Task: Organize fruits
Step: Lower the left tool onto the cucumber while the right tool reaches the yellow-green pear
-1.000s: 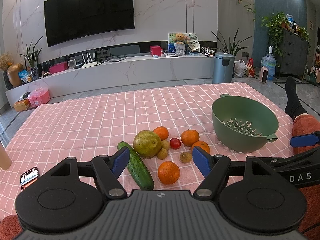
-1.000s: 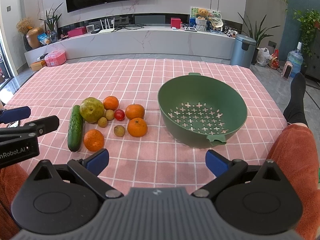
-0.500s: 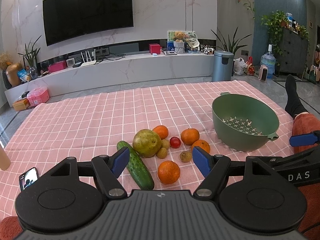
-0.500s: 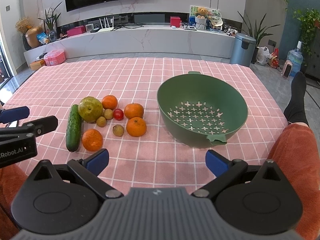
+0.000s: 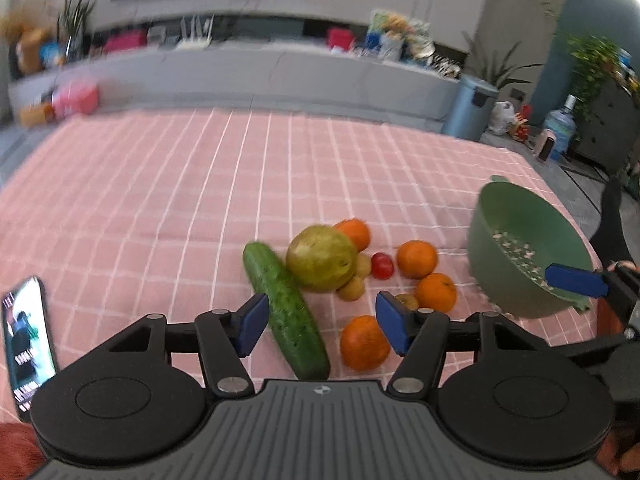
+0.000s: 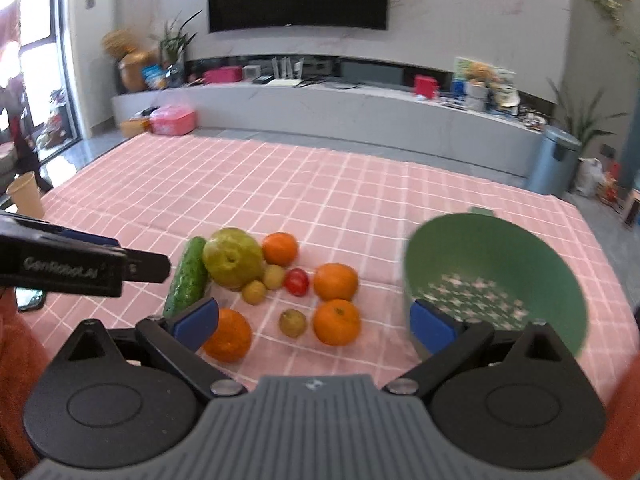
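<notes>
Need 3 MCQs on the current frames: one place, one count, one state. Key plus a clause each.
1. The cucumber lies where, seen from the right wrist?
A. left edge of the fruit pile
B. inside the colander
C. right of the colander

2. How many oranges are on the cloth?
A. two
B. four
C. six

3. The green colander is:
A. full of fruit
B. upside down
C. empty

Key: A, it lies left of the big green fruit; B, four show in both views; C, its perforated bottom is bare.
</notes>
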The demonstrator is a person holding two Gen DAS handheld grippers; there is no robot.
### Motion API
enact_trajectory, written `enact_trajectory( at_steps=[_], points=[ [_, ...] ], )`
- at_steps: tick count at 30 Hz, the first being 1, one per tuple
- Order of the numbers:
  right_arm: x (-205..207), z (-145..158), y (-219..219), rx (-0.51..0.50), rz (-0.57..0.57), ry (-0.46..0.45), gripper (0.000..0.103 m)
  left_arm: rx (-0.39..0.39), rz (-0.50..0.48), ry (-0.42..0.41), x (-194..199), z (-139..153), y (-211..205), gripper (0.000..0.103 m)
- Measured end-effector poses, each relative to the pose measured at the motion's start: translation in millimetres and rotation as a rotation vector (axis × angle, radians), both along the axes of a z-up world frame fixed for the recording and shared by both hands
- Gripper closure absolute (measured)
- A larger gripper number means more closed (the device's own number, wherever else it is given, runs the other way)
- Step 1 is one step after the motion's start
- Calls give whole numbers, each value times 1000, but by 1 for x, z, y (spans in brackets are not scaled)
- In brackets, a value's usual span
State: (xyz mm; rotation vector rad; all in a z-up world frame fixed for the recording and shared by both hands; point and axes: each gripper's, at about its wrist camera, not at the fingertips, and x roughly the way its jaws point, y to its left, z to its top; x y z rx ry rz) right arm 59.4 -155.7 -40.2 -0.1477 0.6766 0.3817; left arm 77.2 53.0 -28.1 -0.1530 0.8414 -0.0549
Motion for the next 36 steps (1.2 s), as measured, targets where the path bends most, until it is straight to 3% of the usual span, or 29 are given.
enact_trajectory(
  at_steps=[5,12,20,25,28,32,36],
  points=[
    [26,-13,18,-46,65,24,32,-92,82,84,25,-21,24,30],
    [53,-27,45,-69,190,30,33,-146,114,182,53,-48,38,31],
    [74,-38,69,-144,334,4,33,-160,103,232,66,-66,43,31],
    [76,-48,79,-206,404,-24,33,-205,75,231,70,-71,48,32],
    [76,-52,85,-214,431,-22,33,-194,74,221,66,-72,51,46],
    [77,-53,94,-231,475,-49,33,-247,115,230,63,-70,60,46],
    [82,-55,102,-243,523,-52,34,-253,132,226,58,-67,67,44]
  ],
)
